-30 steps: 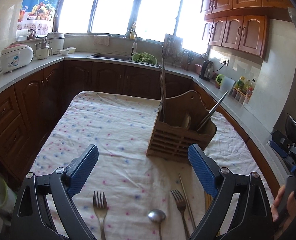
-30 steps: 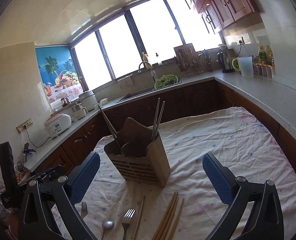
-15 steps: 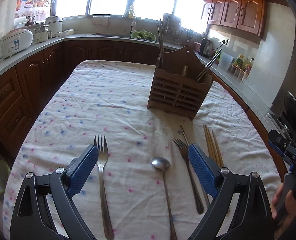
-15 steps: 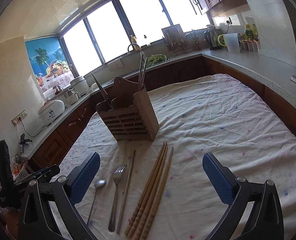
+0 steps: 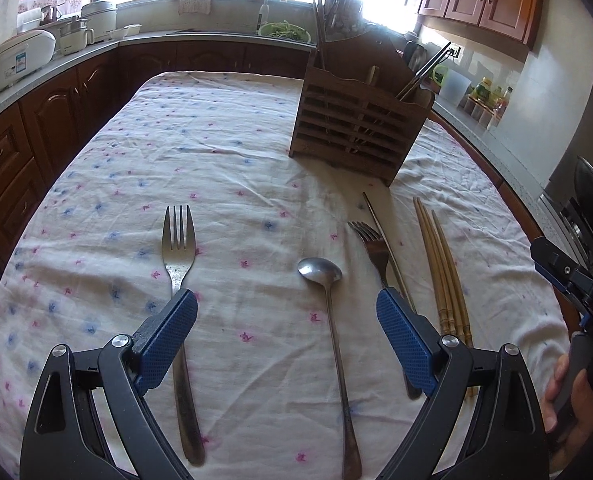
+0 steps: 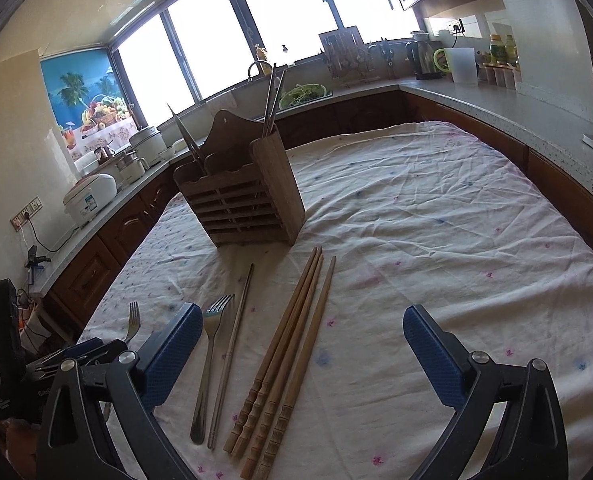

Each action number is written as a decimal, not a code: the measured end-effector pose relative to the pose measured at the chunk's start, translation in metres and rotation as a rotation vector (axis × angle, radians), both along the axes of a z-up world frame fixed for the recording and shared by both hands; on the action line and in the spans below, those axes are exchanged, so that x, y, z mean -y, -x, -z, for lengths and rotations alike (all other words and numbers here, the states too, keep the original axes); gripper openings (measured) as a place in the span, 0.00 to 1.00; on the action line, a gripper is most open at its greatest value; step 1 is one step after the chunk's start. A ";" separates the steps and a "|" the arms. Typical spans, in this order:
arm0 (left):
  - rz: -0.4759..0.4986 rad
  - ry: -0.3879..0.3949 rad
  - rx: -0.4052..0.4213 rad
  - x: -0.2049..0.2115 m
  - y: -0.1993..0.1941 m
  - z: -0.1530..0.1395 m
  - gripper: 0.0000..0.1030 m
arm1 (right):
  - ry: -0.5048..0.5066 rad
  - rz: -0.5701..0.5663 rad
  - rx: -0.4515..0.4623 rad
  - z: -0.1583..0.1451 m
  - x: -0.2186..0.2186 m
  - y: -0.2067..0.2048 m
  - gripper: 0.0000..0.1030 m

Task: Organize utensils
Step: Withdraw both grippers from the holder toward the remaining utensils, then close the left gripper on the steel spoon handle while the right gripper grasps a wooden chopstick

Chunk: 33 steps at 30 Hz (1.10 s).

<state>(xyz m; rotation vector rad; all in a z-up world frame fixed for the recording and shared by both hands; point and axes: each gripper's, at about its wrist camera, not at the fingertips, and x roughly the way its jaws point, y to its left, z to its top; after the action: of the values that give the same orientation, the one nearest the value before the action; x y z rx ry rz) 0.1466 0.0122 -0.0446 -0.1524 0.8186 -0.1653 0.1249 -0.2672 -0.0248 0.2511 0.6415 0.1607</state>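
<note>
Utensils lie in a row along the near edge of the cloth-covered table (image 5: 224,148): a fork (image 5: 178,264), a spoon (image 5: 328,300), a second fork (image 6: 210,344), one metal chopstick (image 6: 236,328) and four wooden chopsticks (image 6: 292,344). Wooden holder (image 5: 356,120) stands upright toward the far edge, already containing chopsticks and a long metal piece. Left gripper (image 5: 286,312) hovers with fingers wide apart, straddling fork and spoon handles; right gripper (image 6: 302,344) is likewise spread, holding nothing, over the wooden chopsticks. Metal pieces are judged stiff, light and slippery, lying flat on soft cloth; mid-handle is the probable grasp point. Chopsticks lie touching, so a single one may be hard to isolate. Nothing obstructs the path to the holder.
</note>
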 end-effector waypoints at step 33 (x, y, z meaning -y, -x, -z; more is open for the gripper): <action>0.166 -0.022 -0.146 0.035 -0.049 0.033 0.07 | 0.140 -0.013 -0.268 0.056 -0.012 -0.107 0.25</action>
<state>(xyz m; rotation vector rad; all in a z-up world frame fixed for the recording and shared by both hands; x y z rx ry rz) 0.1961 -0.0232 -0.0774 -0.0767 0.9783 -0.3038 0.2322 -0.2553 -0.0805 0.1345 0.9172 0.0945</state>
